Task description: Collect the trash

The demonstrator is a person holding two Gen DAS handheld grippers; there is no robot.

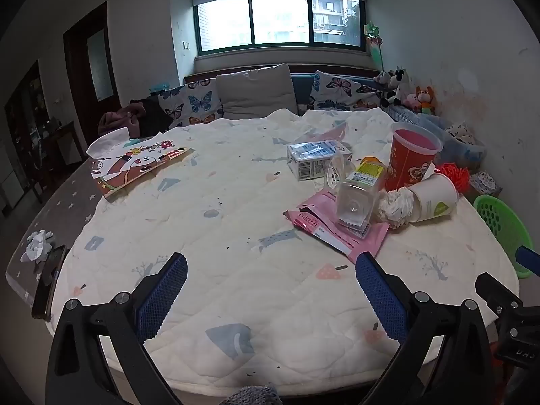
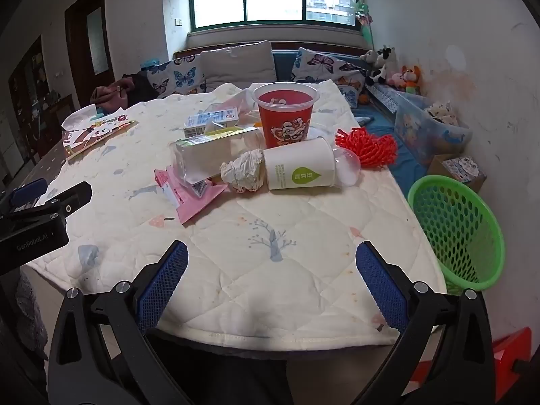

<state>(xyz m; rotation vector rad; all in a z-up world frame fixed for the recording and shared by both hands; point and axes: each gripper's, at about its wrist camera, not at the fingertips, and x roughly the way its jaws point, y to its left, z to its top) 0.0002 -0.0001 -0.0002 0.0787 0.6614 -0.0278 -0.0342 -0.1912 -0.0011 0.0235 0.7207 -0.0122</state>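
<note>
Hovering spread wide and empty over the near edge of the quilt-covered desk (image 2: 270, 287): left gripper (image 1: 270, 290), right gripper (image 2: 271, 280). Trash heaped ahead of the right gripper: crumpled paper (image 2: 243, 171) touching a tipped white cup (image 2: 298, 168), upright red cup (image 2: 286, 119) behind, clear bottle (image 2: 202, 158) on a pink wrapper (image 2: 194, 199). Green basket (image 2: 459, 229) right of it, off the desk's edge. Likely risks: knocking over the red cup, rolling the white cup off. Bare quilt ahead.
</note>
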